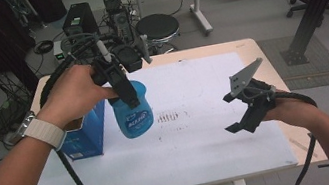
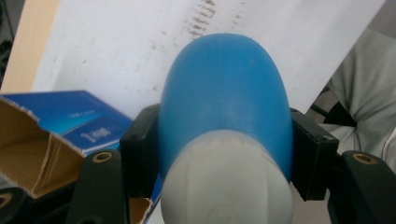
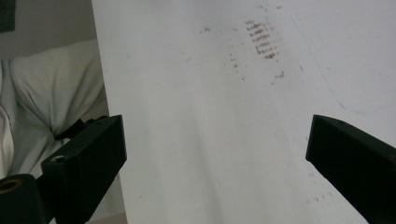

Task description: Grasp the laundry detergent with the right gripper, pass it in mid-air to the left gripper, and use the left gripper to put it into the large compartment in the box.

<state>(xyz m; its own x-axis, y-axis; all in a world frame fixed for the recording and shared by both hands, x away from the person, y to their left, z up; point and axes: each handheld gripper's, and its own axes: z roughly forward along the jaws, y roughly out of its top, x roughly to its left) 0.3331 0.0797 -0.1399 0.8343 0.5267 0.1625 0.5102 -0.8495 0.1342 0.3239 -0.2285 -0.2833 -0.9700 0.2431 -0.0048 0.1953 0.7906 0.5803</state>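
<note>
A blue bottle with white print hangs above the white sheet, beside an open blue carton. My left gripper is shut on the bottle, and in the left gripper view both black jaws press the sides of the blue bottle near its whitish top. At the right of the table my right gripper stands open with nothing between its jaws. In the right gripper view its jaws stand wide apart over the bare white sheet.
The carton shows its torn brown flap below the bottle. Brown marks stain the sheet's middle. Past the table's far edge stand a black stool, computer cases and cables on the floor. A black metal post rises at the right.
</note>
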